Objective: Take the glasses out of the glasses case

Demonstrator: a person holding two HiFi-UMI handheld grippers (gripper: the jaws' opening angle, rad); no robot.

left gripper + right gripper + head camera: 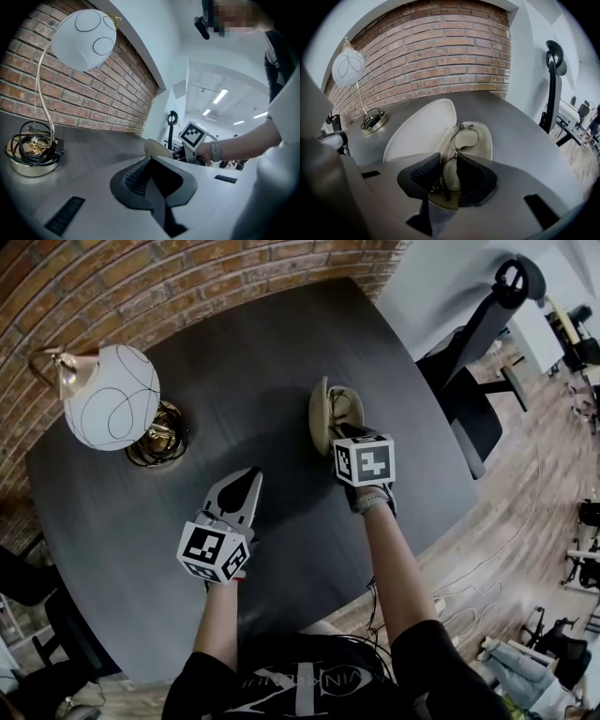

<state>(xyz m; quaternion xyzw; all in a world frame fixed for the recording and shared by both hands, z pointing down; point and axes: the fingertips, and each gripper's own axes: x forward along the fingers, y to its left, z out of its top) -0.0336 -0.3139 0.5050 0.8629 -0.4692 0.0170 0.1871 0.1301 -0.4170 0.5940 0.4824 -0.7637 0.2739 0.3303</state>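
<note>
R gripper [339, 432] reaches into the open case [319, 407] on the surface [234, 371]; L gripper [234, 493] is apart, nearer me.

L gripper view: jaws together, empty.

R gripper view: jaws part open, straddling near lens of glasses [464, 138], which lie in the case; no clear pinch.

Risk: pads slip on the lens, or the case lifts w/ the frame, since L isn't holding it.
</note>
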